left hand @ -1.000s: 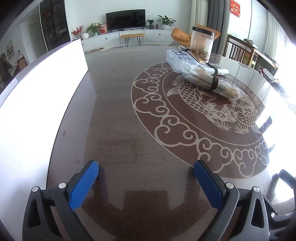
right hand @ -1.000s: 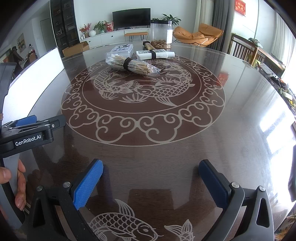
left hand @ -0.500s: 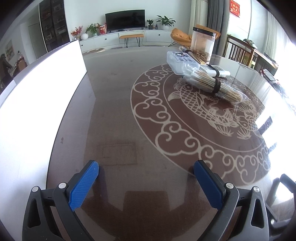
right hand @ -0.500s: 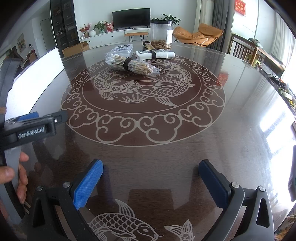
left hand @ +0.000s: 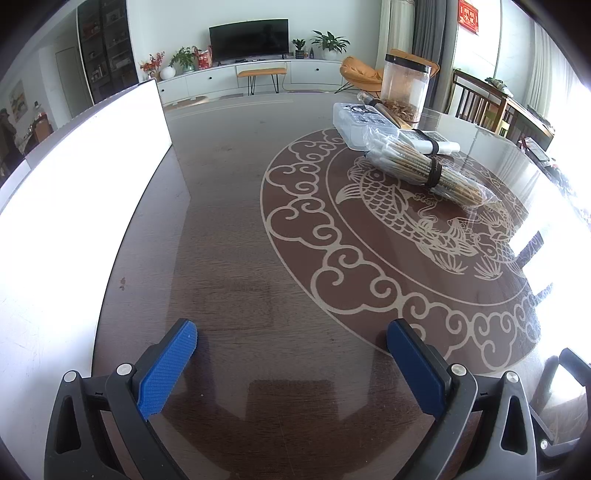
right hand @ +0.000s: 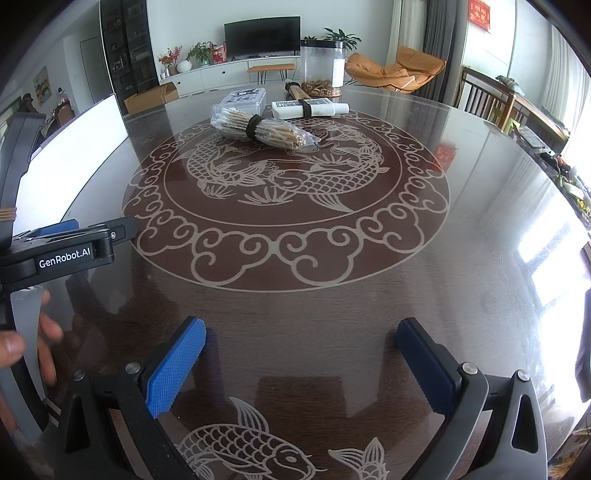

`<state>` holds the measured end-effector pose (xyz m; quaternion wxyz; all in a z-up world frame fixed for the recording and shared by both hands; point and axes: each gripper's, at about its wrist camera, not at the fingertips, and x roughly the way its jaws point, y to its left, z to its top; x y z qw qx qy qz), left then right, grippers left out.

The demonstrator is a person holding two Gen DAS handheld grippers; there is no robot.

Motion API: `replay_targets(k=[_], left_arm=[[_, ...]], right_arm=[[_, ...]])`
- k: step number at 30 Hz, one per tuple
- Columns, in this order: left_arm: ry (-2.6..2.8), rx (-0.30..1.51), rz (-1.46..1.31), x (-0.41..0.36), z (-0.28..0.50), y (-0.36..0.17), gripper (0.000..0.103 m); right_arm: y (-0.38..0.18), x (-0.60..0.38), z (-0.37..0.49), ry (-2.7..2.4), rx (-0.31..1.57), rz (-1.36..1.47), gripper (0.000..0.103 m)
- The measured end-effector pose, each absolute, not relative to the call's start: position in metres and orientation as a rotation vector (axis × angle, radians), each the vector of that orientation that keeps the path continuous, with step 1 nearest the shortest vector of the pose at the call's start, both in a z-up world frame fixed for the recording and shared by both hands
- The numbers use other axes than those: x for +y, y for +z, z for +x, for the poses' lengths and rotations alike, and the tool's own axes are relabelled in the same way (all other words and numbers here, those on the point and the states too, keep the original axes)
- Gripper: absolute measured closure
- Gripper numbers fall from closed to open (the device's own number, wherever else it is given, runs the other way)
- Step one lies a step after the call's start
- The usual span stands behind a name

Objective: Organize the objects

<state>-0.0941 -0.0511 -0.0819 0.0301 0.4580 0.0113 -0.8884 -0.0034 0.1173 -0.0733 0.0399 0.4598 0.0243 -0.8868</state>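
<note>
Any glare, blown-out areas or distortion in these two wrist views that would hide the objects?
Left wrist: white panel fully blown out, window glare washes the table at right; the stick bundle stays sharp. Right wrist: bright window reflections on the glossy top at right, fisheye bending at edges; bundle and clear jar readable.

Beyond the fingers, far back: black television (right hand: 262, 36) on a white cabinet (right hand: 221, 72), potted plants (right hand: 201, 51) alongside. Orange lounge chair (right hand: 397, 68) off to the right of the fingers; wooden chair (right hand: 487, 101) further right. White board (left hand: 74, 177) left of the fingers.
</note>
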Motion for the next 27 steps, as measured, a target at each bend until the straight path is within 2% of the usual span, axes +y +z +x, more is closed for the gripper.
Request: replay_targets(k=[20, 27], left_arm=[[-2.776, 0.007, 1.431, -0.052, -0.090, -0.082, 0.000], [-2.776, 0.007, 1.431, -0.051, -0.090, -0.082, 0.000]], right_arm=[[-0.072, 0.118, -0.006, -2.711, 0.074, 1.407, 0.000], [-0.069, 0.117, -0.064, -2.493, 0.264, 1.395, 0.000]])
